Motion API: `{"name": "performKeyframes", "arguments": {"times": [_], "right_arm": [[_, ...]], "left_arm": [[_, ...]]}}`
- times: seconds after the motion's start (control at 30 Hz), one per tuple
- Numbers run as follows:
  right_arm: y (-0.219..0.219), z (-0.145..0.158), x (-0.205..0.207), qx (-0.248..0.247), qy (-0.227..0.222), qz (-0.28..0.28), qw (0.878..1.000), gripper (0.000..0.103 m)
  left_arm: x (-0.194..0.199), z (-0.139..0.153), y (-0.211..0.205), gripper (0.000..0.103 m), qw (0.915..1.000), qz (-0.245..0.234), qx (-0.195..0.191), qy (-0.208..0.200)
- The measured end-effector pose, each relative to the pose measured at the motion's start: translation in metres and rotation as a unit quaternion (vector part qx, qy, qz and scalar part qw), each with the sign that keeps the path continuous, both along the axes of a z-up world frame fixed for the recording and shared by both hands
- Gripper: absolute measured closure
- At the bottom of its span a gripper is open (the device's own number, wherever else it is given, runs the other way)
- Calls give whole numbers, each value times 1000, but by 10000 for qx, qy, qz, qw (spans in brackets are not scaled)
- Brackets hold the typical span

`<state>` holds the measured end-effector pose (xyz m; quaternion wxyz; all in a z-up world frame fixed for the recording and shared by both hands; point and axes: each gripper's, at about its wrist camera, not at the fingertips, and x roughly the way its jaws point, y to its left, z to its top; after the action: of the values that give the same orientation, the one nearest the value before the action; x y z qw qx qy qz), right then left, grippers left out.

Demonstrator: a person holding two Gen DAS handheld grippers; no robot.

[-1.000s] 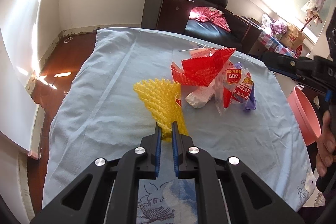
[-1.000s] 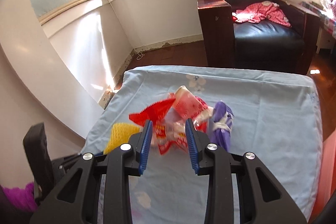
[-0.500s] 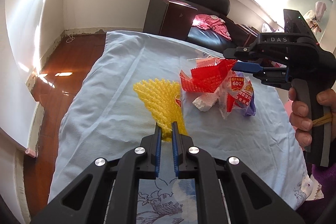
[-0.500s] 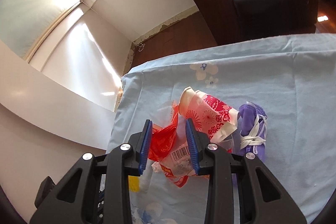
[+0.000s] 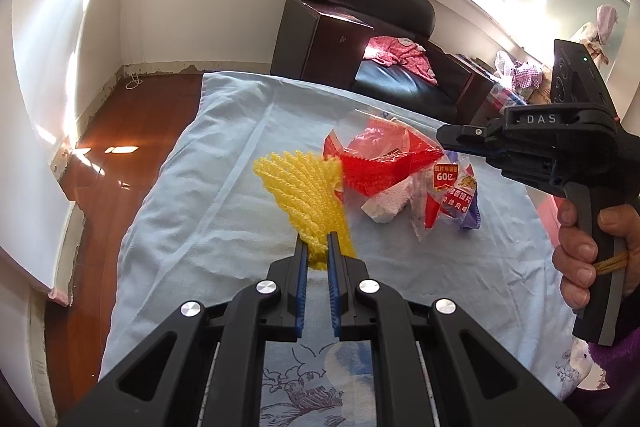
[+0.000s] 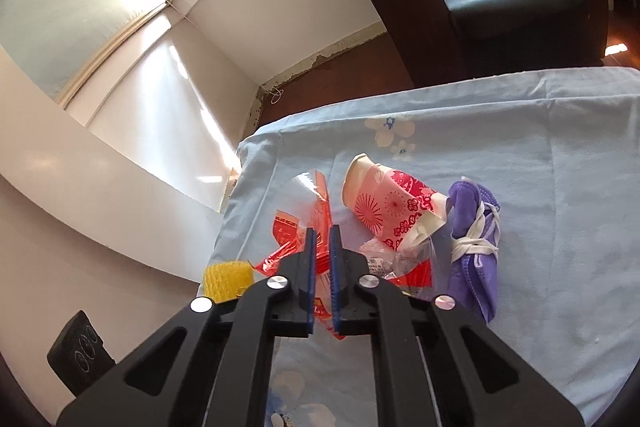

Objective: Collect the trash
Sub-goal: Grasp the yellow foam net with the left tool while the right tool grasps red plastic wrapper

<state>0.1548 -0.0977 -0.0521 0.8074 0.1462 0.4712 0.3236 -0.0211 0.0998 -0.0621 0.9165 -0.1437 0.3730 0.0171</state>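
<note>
Collecting has only begun, by my judgement: the left gripper (image 5: 318, 251) pinches the yellow foam net (image 5: 306, 193) mid-table, and the right gripper (image 6: 323, 247) is pressed on a red wrapper (image 6: 320, 211). The paper cup (image 6: 390, 205), purple mask (image 6: 474, 239) and tissue (image 5: 386, 205) lie on the sheet (image 5: 208, 187), uncollected.

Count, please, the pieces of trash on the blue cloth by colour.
Yellow: 1, foam net, in the left gripper.
Red: 2, plastic wrapper in the right gripper; patterned paper cup.
Purple: 1, face mask.
White: 1, tissue.
Total: 5.
</note>
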Motion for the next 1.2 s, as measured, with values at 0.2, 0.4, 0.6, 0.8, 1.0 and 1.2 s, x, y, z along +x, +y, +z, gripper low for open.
{"name": "performKeyframes", "arguments": {"times": [0.2, 0.4, 0.6, 0.8, 1.0, 1.2], "right_arm": [[-11, 17, -16, -102, -421, -33, 9991, 99], [-14, 7, 9, 81, 285, -115, 9995, 66], [-2, -18, 33, 135, 996, -144, 9948, 53], [17, -36, 41, 23, 1270, 9, 9919, 53], [31, -30, 27, -255, 896, 275, 9953, 91], [18, -6, 8, -94, 293, 266, 9992, 94]], "left_arm": [[-3, 7, -2, 94, 10000, 6, 53, -81], [-5, 9, -5, 95, 9999, 9, 52, -121], [-5, 6, -2, 94, 9999, 44, 43, -93], [-5, 2, 3, 94, 9999, 79, -45, -48], [-4, 1, 4, 94, 9999, 114, -77, -53], [-6, 4, 5, 94, 9998, 147, -88, -132]]}}
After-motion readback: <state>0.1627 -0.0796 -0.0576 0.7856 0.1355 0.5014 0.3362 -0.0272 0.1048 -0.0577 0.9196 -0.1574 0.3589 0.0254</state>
